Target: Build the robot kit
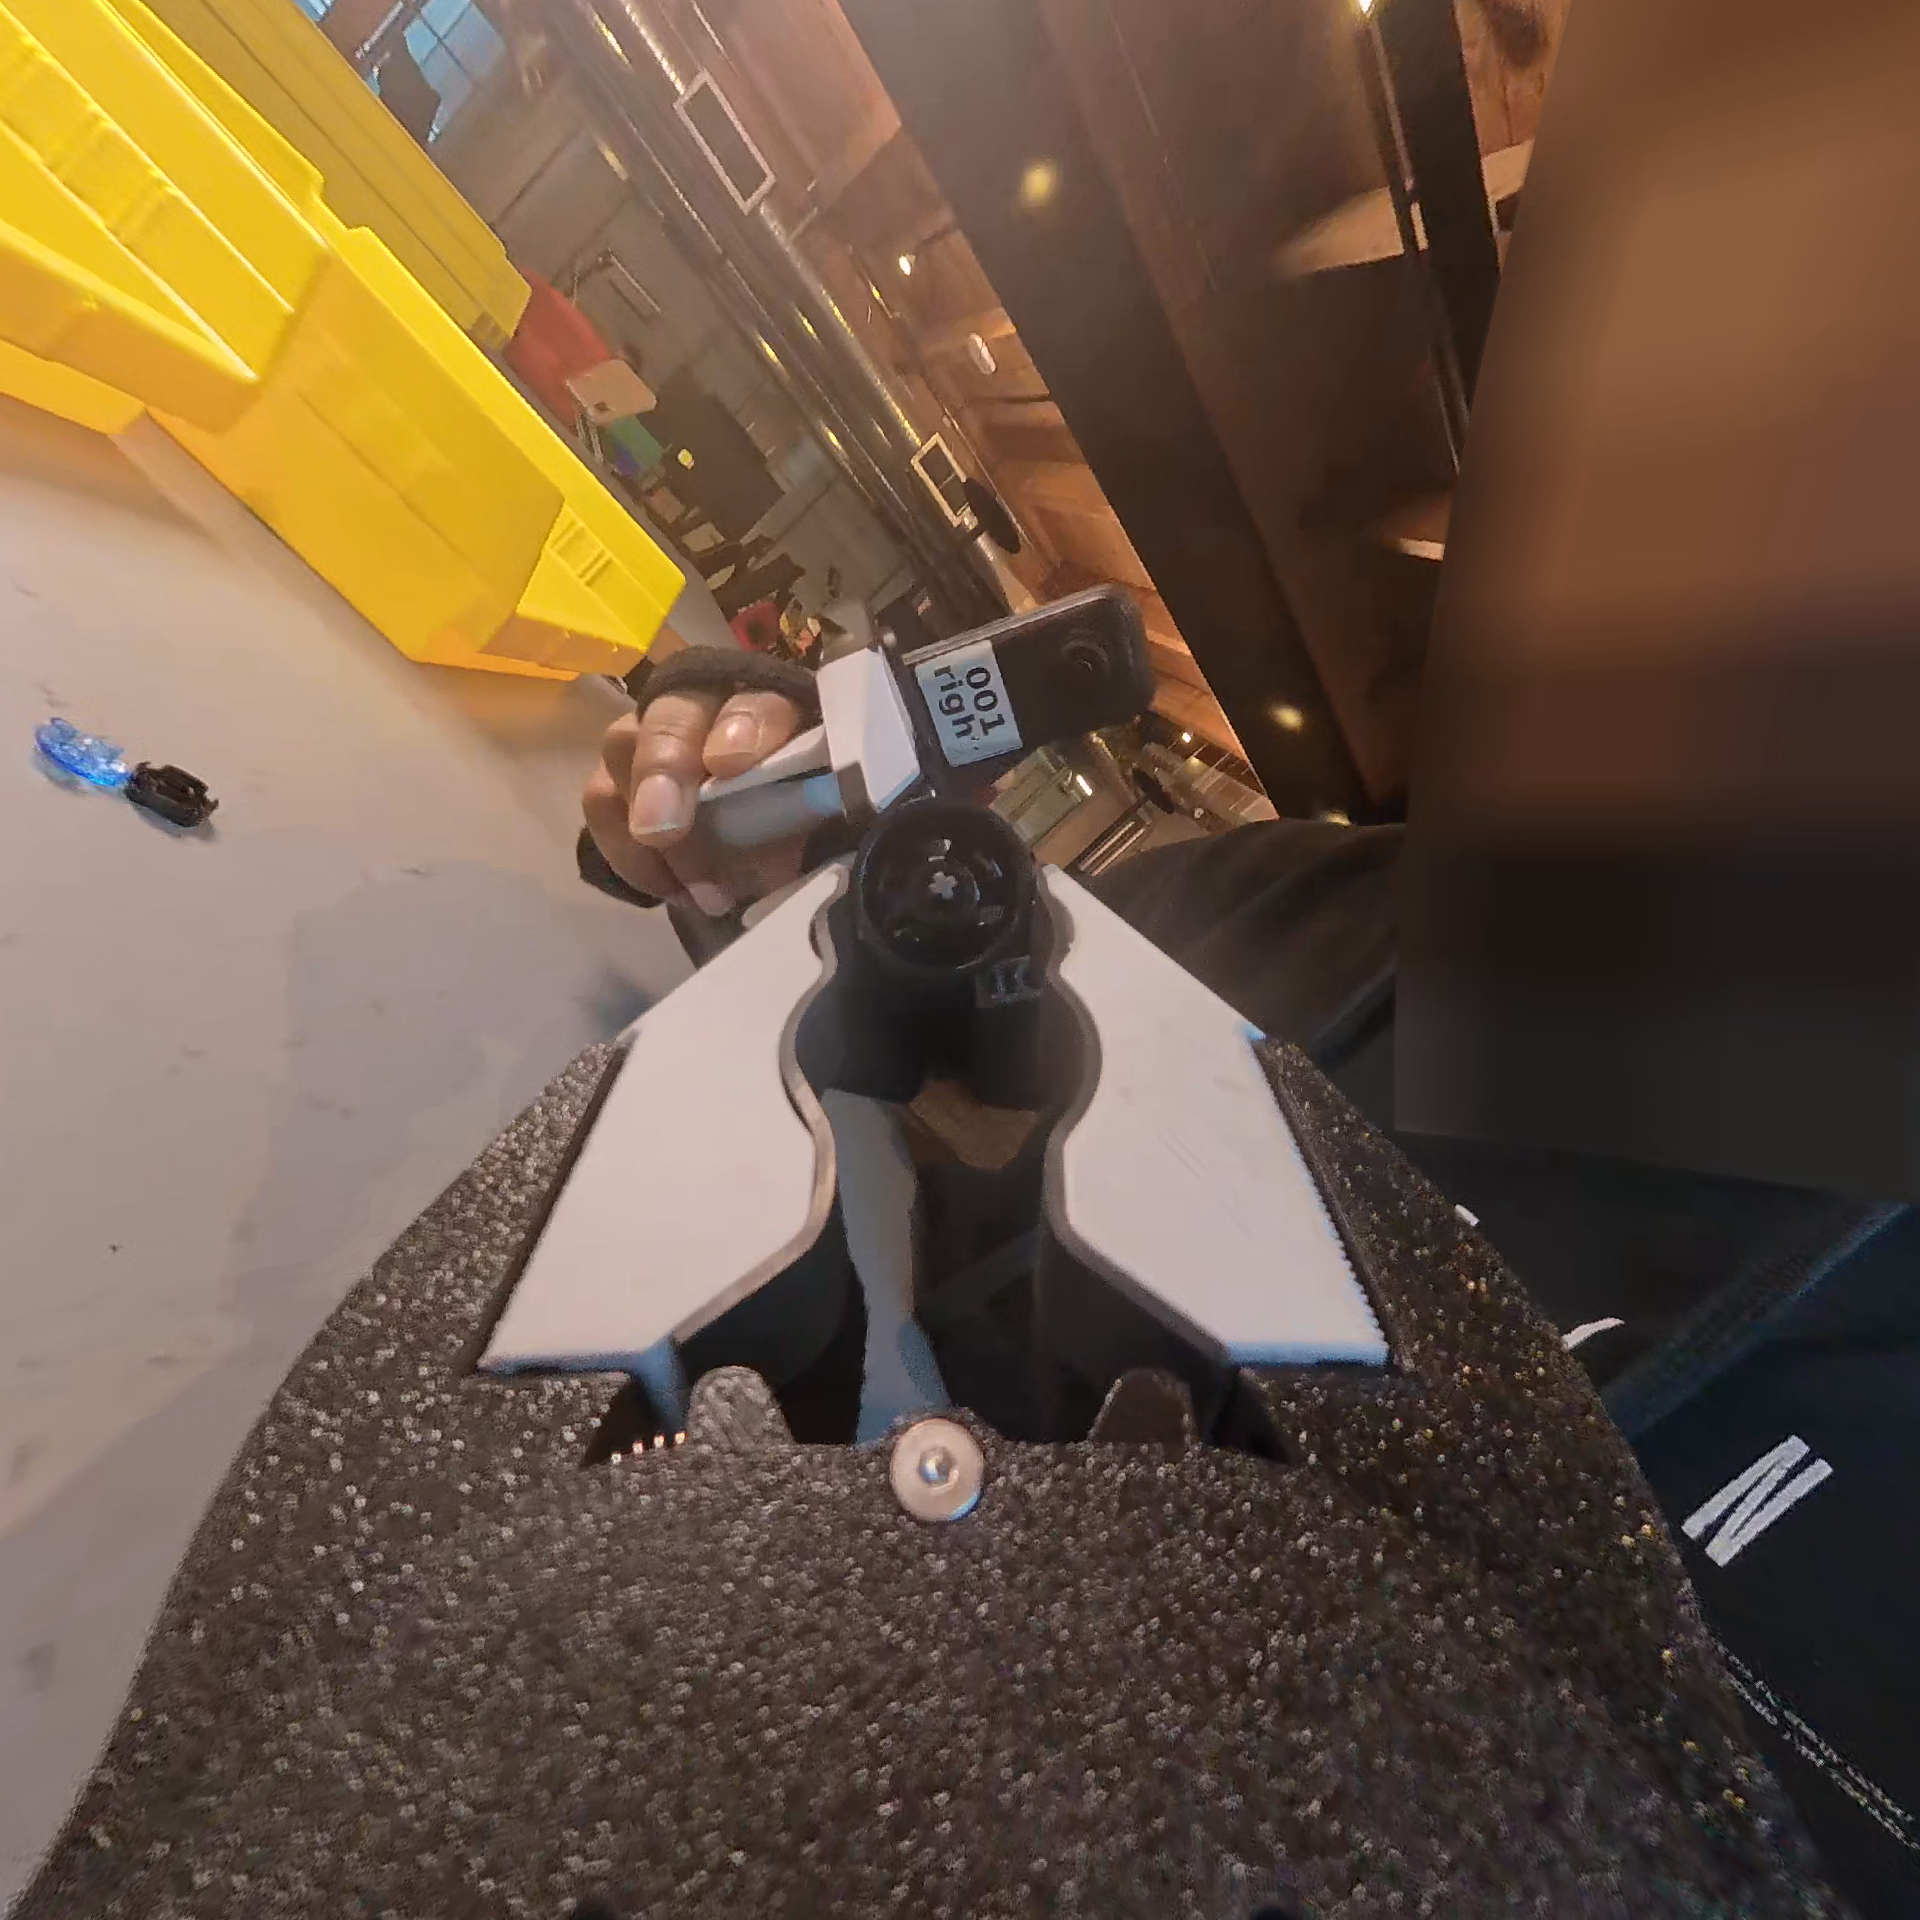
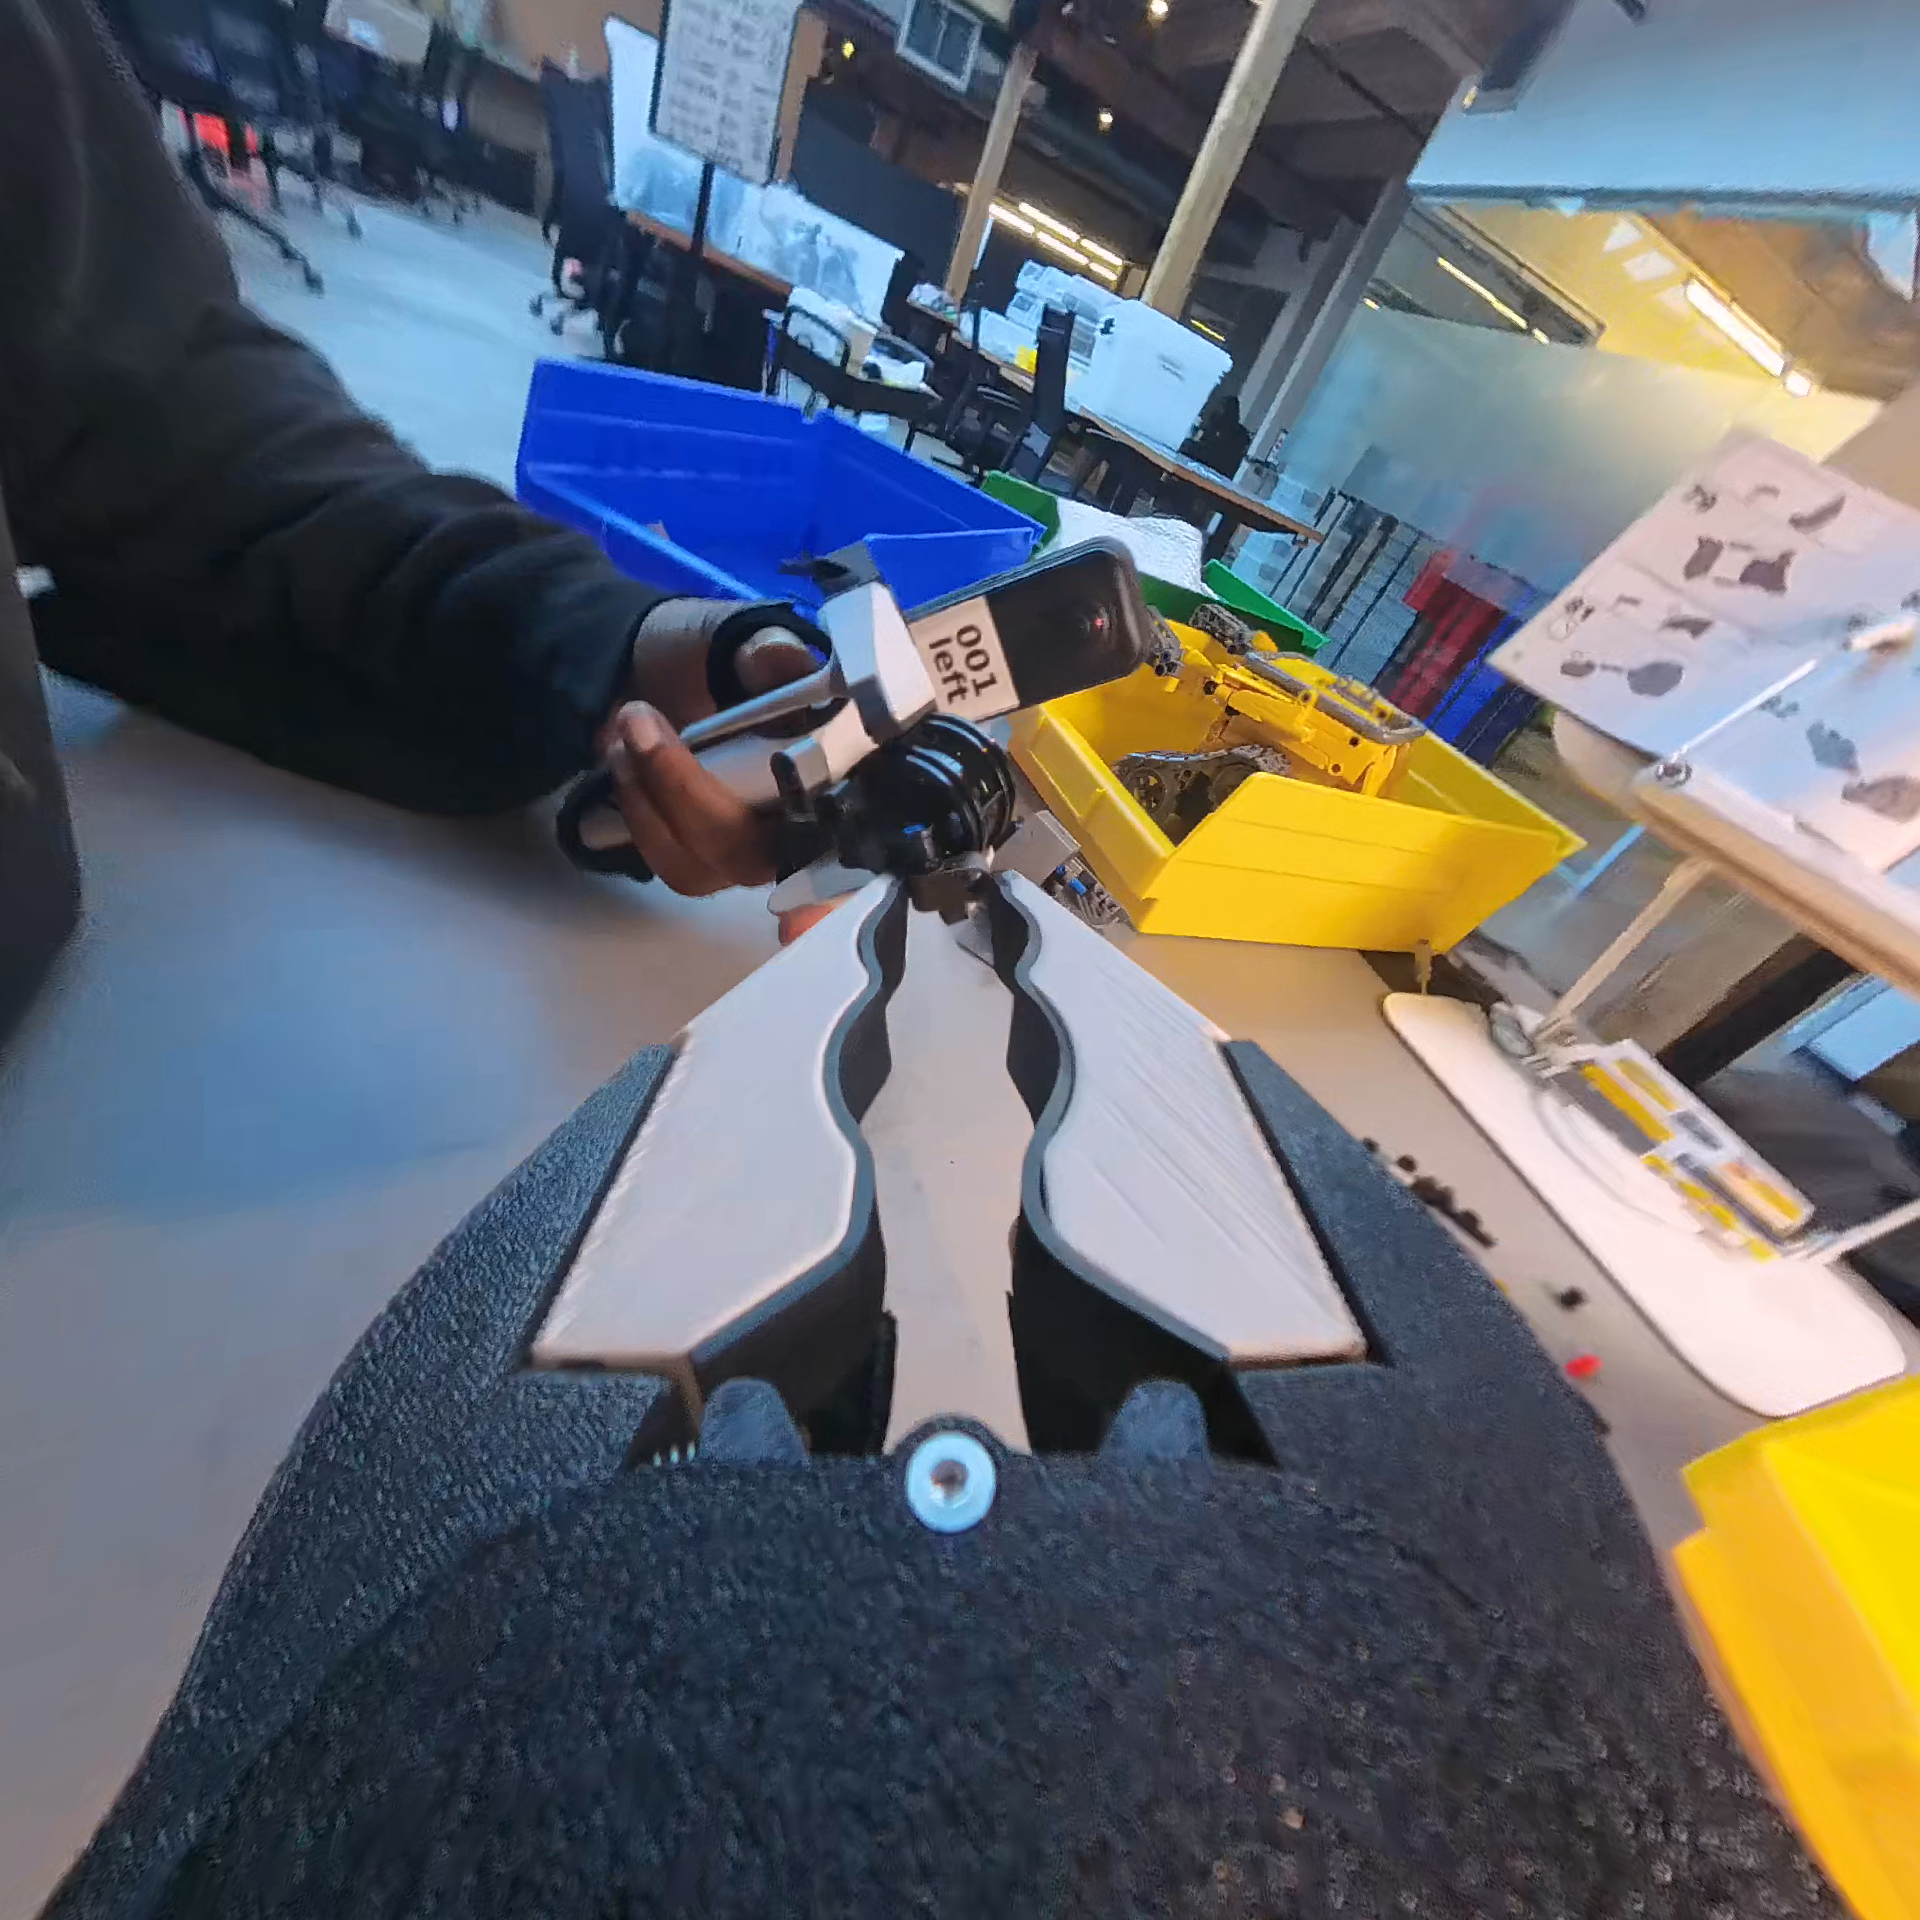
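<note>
The black wheel-like part [image 1: 938,885] is round and ribbed at its rim, with a cross-shaped centre and a dark stub below it. It is held up above the grey worktop [image 1: 260,987], between the two tools, which face each other. The left gripper [image 1: 940,940] has its jaws drawn in to a narrow gap around the part's dark body. The right gripper [image 2: 945,894] has its jaws nearly together at the tips, apparently pinching a small dark stub under the wheel, though the contact itself is hard to see. One hand [image 1: 665,769] grips the right tool's handle and one hand [image 2: 675,790] the left's. On the worktop in the left wrist view lie one clear blue piece [image 1: 78,748] touching one small black piece [image 1: 171,795], near stacked yellow bins [image 1: 416,499]. The right wrist view shows one blue bin [image 2: 727,488], one green bin [image 2: 1257,608], a yellow bin [image 2: 1320,862] holding one yellow tracked model [image 2: 1278,717], one printed sheet [image 2: 1745,603] on a stand, and one white tray [image 2: 1662,1320].
</note>
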Demonstrator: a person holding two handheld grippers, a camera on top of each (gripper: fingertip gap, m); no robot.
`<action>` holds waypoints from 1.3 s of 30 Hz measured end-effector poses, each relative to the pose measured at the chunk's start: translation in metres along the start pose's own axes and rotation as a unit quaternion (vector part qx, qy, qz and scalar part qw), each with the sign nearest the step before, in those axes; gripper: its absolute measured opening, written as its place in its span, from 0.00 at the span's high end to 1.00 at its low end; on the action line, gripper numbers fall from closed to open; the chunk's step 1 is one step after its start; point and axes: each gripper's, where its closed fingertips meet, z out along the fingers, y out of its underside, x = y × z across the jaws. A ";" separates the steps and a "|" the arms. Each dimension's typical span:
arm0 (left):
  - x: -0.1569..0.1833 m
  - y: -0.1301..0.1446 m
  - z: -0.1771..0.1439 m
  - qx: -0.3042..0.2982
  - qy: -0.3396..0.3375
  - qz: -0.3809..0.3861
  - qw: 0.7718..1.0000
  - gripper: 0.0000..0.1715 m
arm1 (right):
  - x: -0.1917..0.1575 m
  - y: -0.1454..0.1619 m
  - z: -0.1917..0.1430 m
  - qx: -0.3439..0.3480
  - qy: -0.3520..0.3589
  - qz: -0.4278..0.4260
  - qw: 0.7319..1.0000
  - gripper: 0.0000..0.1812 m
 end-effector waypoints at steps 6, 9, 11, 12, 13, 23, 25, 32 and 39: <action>0.004 -0.022 -0.010 0.062 -0.012 0.056 0.996 0.82 | 0.012 -0.016 -0.002 0.068 -0.035 0.266 0.961 0.88; 0.008 -0.025 -0.008 0.066 -0.030 0.112 0.991 0.82 | 0.003 -0.015 0.009 0.077 -0.078 0.380 0.919 0.89; 0.008 -0.023 -0.006 0.059 -0.043 0.141 0.987 0.82 | 0.000 -0.019 0.013 0.098 -0.094 0.430 0.892 0.91; 0.009 -0.023 -0.005 0.057 -0.045 0.154 0.985 0.82 | 0.000 -0.021 0.014 0.109 -0.100 0.444 0.884 0.91; 0.011 -0.023 -0.004 0.058 -0.047 0.165 0.984 0.82 | 0.000 -0.023 0.014 0.117 -0.104 0.454 0.877 0.91; 0.015 -0.021 -0.001 0.044 -0.069 0.233 0.969 0.82 | 0.005 -0.027 0.011 0.130 -0.100 0.456 0.875 0.93; 0.015 -0.022 0.000 0.045 -0.079 0.252 0.963 0.82 | 0.007 -0.027 0.011 0.136 -0.091 0.453 0.877 0.95; 0.017 -0.024 0.002 0.035 -0.100 0.289 0.951 0.82 | 0.011 -0.031 0.009 0.158 -0.078 0.427 0.887 0.97; 0.018 -0.020 0.001 0.006 -0.108 0.304 0.947 0.82 | 0.007 -0.032 0.008 0.153 -0.090 0.409 0.895 0.97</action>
